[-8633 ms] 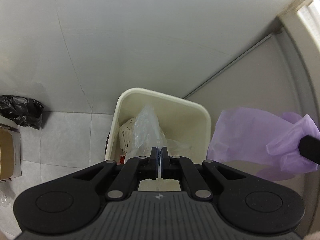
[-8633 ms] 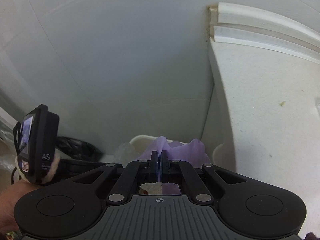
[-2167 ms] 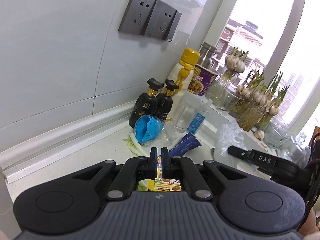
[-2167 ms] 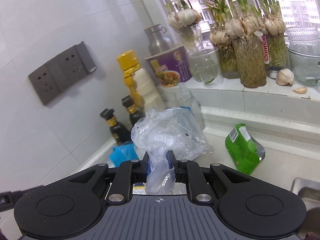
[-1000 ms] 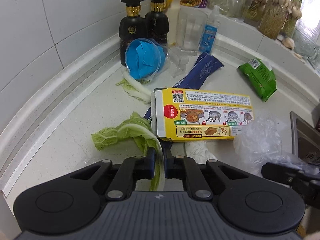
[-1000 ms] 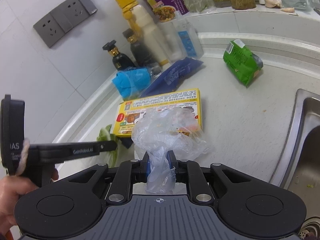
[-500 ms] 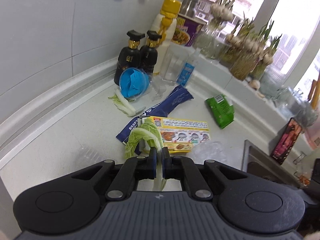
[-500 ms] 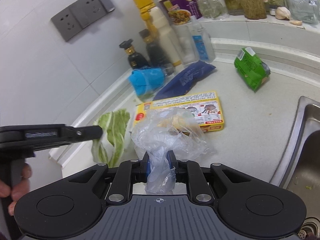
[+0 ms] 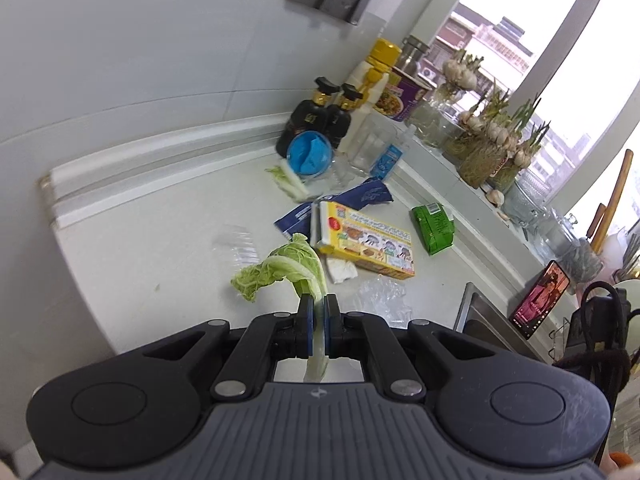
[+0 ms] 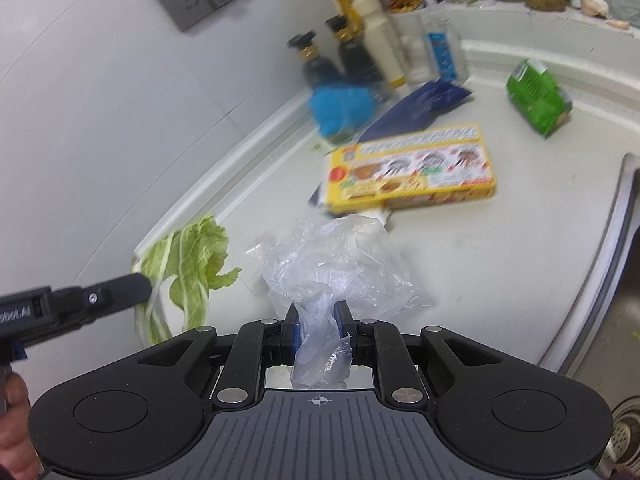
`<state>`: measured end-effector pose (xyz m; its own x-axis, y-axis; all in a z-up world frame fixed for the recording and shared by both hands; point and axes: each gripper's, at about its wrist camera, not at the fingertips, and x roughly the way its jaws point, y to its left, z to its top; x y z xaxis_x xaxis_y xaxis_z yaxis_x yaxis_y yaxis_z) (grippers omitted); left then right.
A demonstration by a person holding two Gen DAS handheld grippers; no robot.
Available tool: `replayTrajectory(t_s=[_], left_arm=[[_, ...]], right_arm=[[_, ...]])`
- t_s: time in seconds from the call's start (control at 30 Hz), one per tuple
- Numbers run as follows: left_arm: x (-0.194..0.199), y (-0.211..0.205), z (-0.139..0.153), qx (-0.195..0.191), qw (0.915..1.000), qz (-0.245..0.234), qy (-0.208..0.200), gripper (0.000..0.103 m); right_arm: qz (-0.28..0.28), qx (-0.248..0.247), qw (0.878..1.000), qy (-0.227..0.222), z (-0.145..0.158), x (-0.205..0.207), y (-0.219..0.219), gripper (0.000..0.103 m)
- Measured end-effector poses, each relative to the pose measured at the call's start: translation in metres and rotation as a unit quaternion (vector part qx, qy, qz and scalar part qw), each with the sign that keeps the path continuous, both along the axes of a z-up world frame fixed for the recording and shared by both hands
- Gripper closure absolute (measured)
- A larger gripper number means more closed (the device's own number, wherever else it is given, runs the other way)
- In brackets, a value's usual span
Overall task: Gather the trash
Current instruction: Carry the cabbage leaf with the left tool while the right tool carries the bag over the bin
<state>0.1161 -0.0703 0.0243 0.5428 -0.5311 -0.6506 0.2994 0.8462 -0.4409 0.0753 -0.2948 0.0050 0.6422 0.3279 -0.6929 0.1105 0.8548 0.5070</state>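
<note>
My left gripper (image 9: pixel 318 308) is pinched tight on the pale stalk of a cabbage leaf (image 9: pixel 286 270), which sticks up from between the pads at the lower middle of the left view, its frilly green end curling toward the left above the white counter (image 9: pixel 160 256). My right gripper (image 10: pixel 317 314) is closed on the twisted neck of a crumpled clear plastic bag (image 10: pixel 336 268); the bag balloons out above the pads in the centre of the right view and a tail of it hangs below them. In that view the leaf shows at the left edge, clamped at the tip of my other gripper, with a hand (image 10: pixel 12 420) on its handle at the lower left. Lying on the counter past both grippers is a yellow box (image 10: pixel 412 168) in the middle of the frame, with a dark blue wrapper (image 10: pixel 424 108) tucked under its far side and a green packet (image 10: pixel 536 96) well apart at the upper right. A blue cup (image 9: pixel 310 154) lies on its side in front of two dark bottles (image 9: pixel 320 120) by the wall, a strip of pale vegetable (image 9: pixel 290 182) just beside it. Another scrap of clear plastic (image 9: pixel 384 292) rests near the sink (image 9: pixel 480 320) at the right of the left view.
</note>
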Motion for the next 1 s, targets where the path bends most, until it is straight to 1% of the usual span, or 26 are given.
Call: replayTrajectory(t_s=[0.2,0.43,0.57,0.83,1.0], left_arm=[[-0.024,0.033,-0.011,-0.011,0.9985,0.049,0.021,0.099],[-0.045,0.063,-0.029,-0.024,0.9933,0.103,0.047,0.099],[-0.057,0.078,-0.041,-0.025,0.9898,0.126,0.062,0.099],[-0.067,0.115,-0.060,-0.034,0.9795,0.180,0.084,0.099],[-0.073,0.139,-0.081,-0.038,0.9689,0.218,0.111,0.099]], right_arm=[[0.030,0.014,0.999,0.016,-0.007,-0.007,0.027,0.088],[0.080,0.003,0.996,0.027,-0.008,-0.009,0.057,0.088],[0.109,-0.001,0.994,0.030,-0.007,-0.010,0.073,0.088],[0.180,-0.011,0.983,0.043,-0.010,-0.014,0.116,0.088],[0.236,-0.021,0.970,0.048,-0.011,-0.016,0.145,0.088]])
